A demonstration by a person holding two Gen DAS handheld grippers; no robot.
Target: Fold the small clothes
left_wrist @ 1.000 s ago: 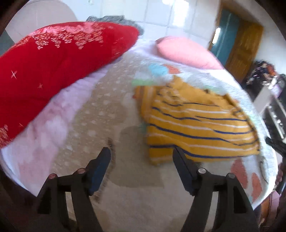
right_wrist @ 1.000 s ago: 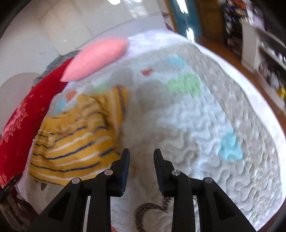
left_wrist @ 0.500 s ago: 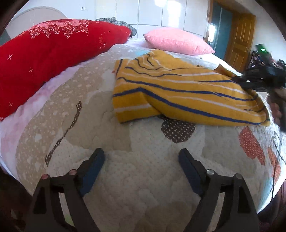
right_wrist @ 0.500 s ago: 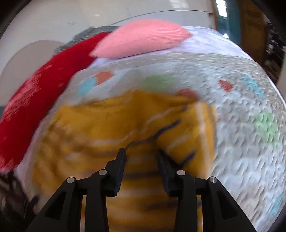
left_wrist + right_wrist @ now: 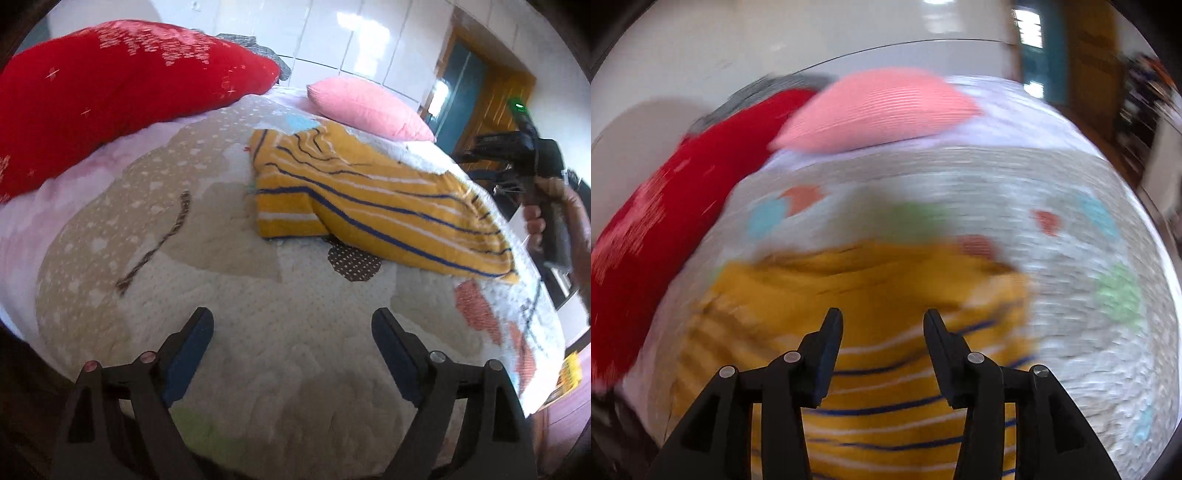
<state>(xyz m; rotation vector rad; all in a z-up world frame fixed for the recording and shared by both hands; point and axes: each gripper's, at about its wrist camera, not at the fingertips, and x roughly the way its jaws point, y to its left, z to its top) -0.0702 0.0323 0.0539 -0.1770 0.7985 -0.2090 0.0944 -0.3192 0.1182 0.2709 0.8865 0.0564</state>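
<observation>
One fold at most looking done: the mustard-yellow knit garment with navy and white stripes [image 5: 369, 199] is lying doubled and rumpled on the quilted patchwork bed cover [image 5: 258, 314], near the pink pillow [image 5: 365, 109]. Left gripper [image 5: 291, 332] is hovering short of it, jaws wide apart, holding nothing. Right gripper [image 5: 882, 325] is sitting over the cloth, jaws apart, nothing clamped. Squaring up and further folds are remaining

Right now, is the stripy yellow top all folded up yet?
Not yet. The yellow knit top with blue and white stripes lies on the patchwork quilt with one flap already turned over, so a fold looks started. Neither tool holds it: the left tool is open over bare quilt, and the right tool is open above the top. The remaining folds are left.
</observation>
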